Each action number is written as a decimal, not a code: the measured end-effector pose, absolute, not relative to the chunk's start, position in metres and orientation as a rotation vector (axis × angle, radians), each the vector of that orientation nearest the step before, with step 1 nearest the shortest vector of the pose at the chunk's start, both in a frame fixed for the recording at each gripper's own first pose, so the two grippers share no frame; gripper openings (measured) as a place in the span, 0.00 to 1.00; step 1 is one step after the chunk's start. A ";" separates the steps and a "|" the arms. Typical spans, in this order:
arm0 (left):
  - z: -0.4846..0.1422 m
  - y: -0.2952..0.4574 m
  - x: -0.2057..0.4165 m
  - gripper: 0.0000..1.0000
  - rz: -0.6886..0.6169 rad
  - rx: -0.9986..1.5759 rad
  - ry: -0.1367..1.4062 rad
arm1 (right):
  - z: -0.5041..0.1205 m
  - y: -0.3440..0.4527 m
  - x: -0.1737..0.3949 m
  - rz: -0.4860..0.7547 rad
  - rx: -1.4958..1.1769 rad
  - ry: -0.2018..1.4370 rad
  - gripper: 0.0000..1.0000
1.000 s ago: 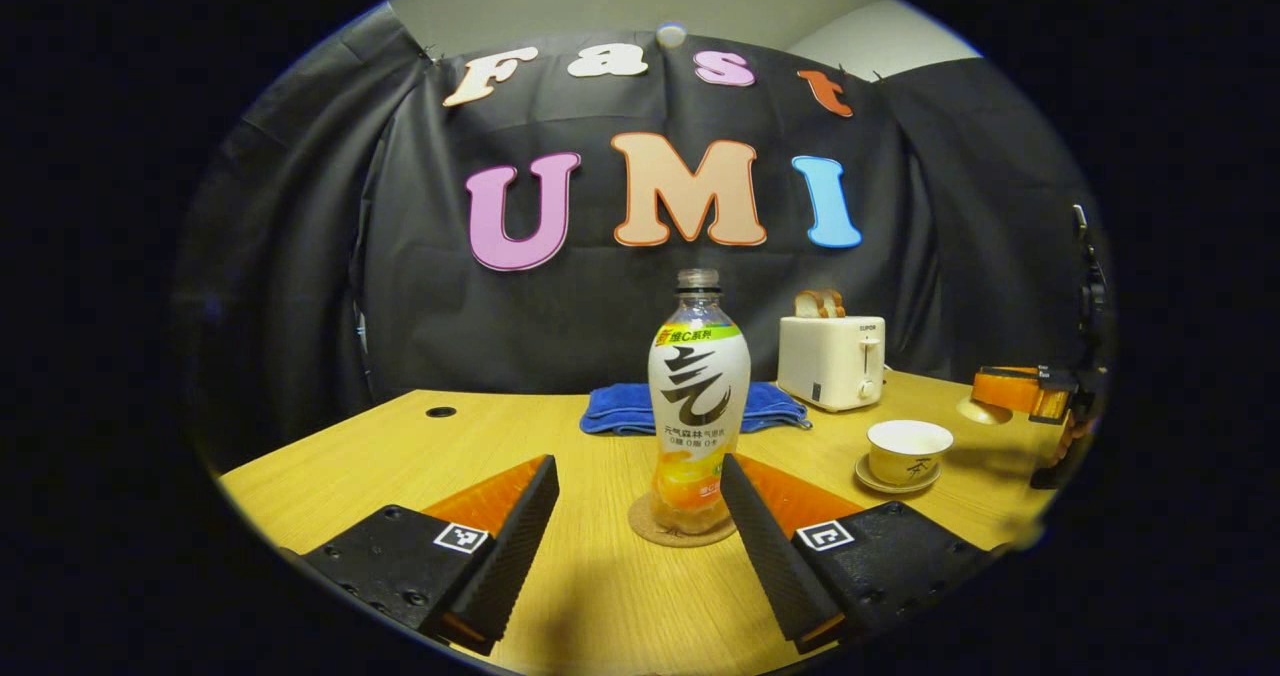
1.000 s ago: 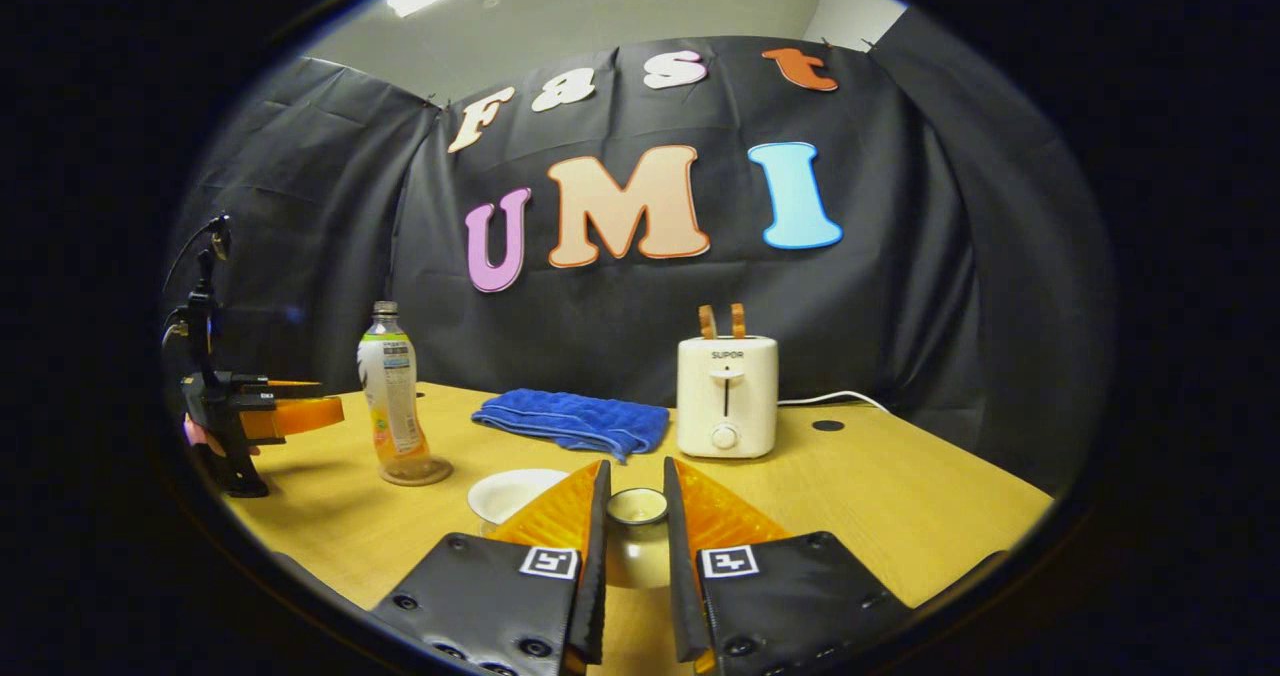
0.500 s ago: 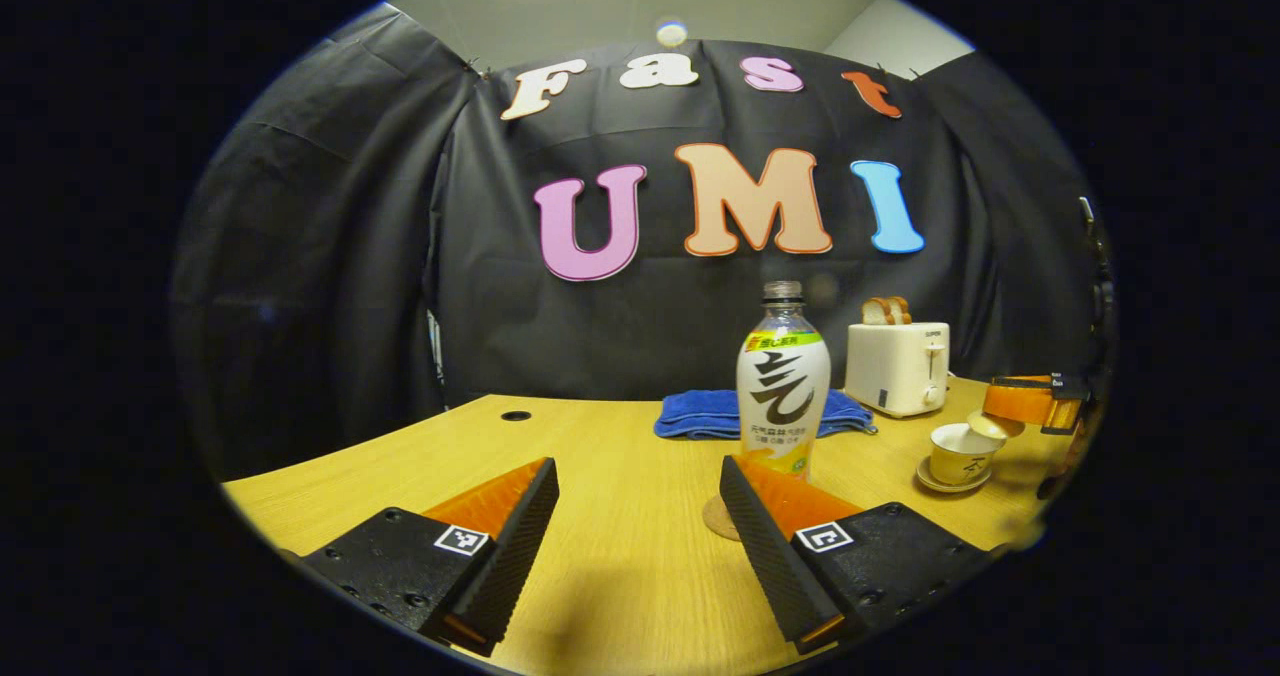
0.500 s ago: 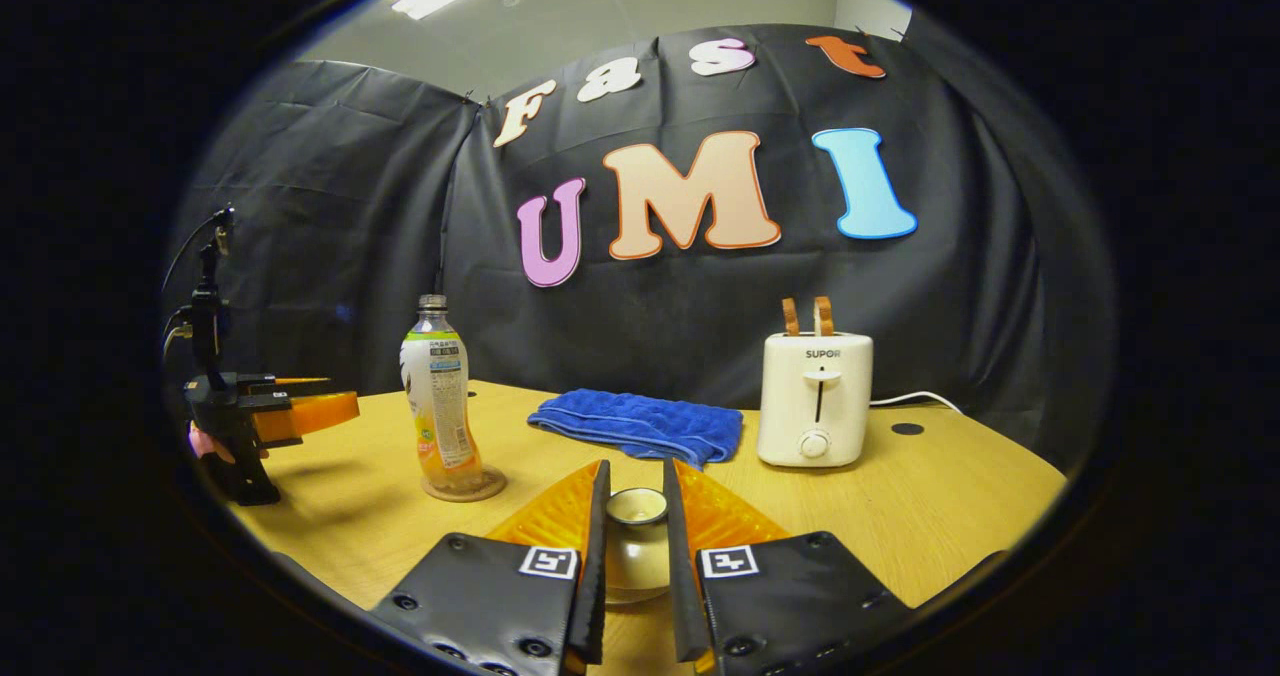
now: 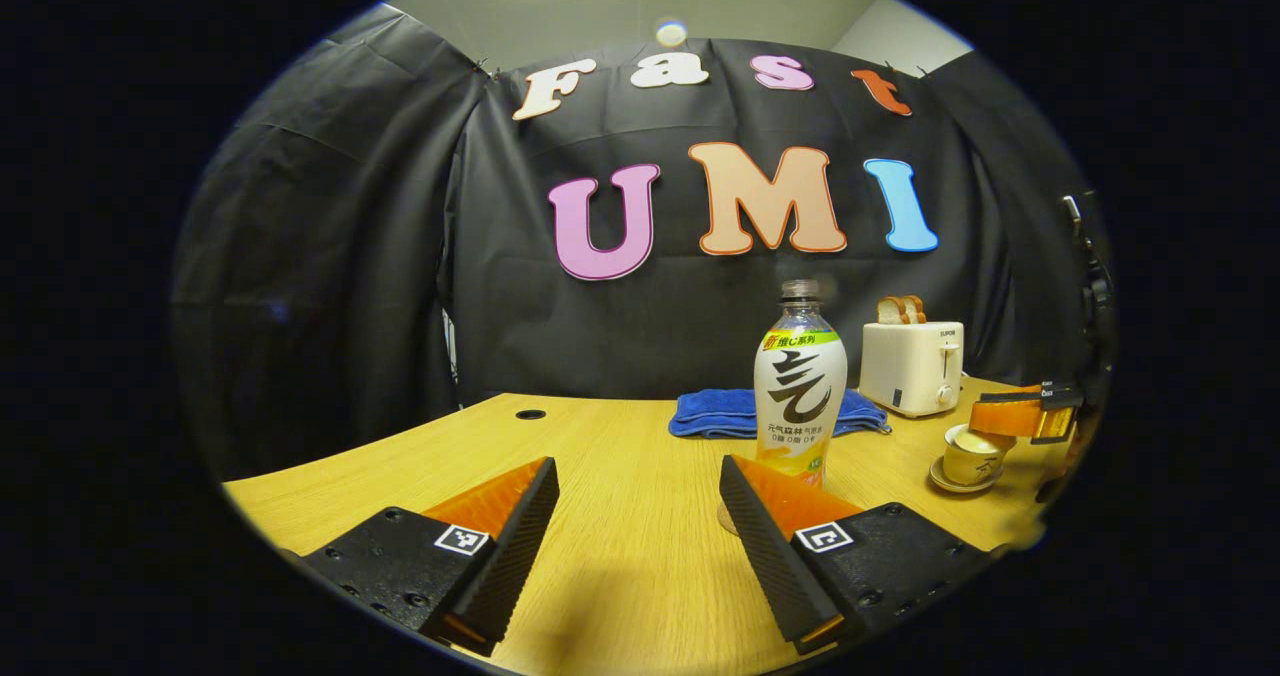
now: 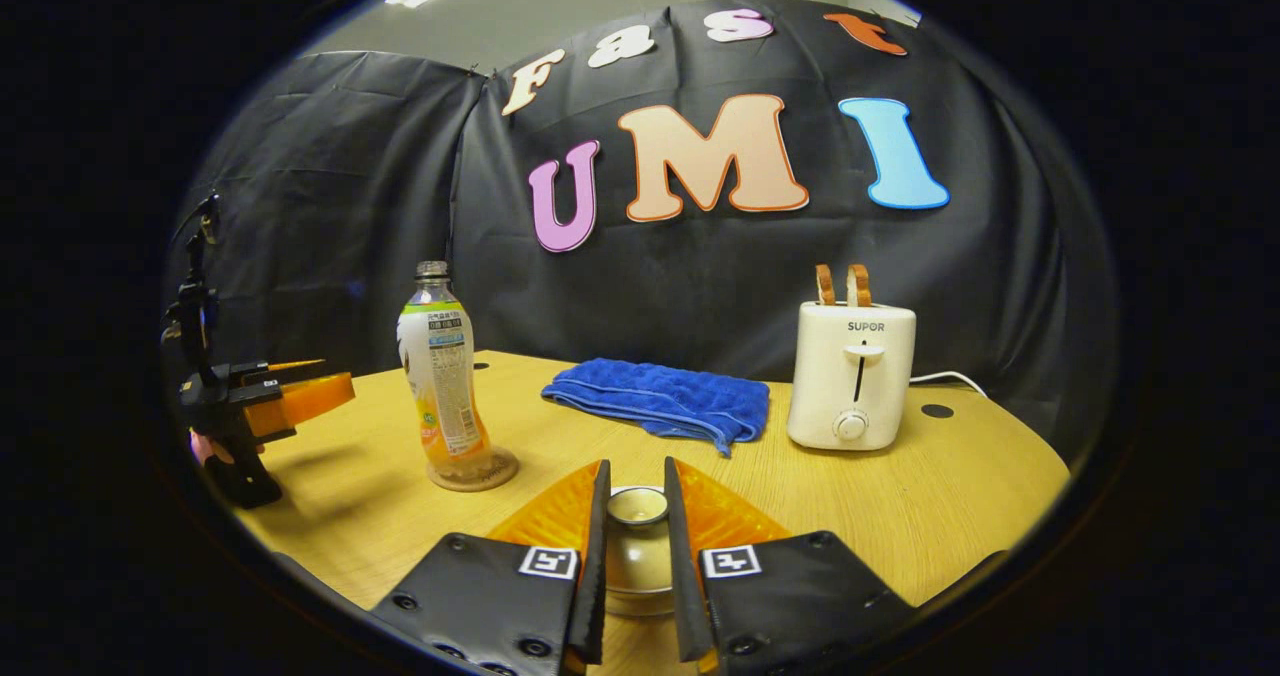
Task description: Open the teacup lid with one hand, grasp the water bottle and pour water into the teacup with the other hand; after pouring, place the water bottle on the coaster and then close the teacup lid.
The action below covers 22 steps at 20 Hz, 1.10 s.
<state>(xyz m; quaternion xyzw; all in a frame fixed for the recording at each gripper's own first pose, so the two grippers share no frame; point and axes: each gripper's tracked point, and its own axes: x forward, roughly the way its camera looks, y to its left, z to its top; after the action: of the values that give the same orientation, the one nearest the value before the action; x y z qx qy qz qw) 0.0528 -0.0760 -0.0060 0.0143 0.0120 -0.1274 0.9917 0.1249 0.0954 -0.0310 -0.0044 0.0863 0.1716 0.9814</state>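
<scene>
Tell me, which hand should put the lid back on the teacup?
The right. The right hand-held gripper already pinches the lid by its knob and, in the left gripper view, hangs just over the teacup. The left hand-held gripper is open, and the water bottle stands on its coaster.

Left gripper (image 5: 638, 491) held low and level, jaws wide apart, nothing between them. Right gripper (image 6: 630, 516) jaws nearly closed, both fingers pinching the small cream ceramic lid knob (image 6: 637, 506).
</scene>
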 end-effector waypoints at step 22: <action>-0.005 -0.072 0.053 0.95 -0.246 0.027 0.022 | -0.006 0.042 0.071 0.205 0.009 0.034 0.96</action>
<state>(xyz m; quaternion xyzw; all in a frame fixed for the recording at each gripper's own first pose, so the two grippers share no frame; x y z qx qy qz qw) 0.0532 -0.0717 -0.0052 0.0137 0.0111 -0.1226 0.9923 0.0709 0.0422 -0.0061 0.0043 0.0168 0.1022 0.9946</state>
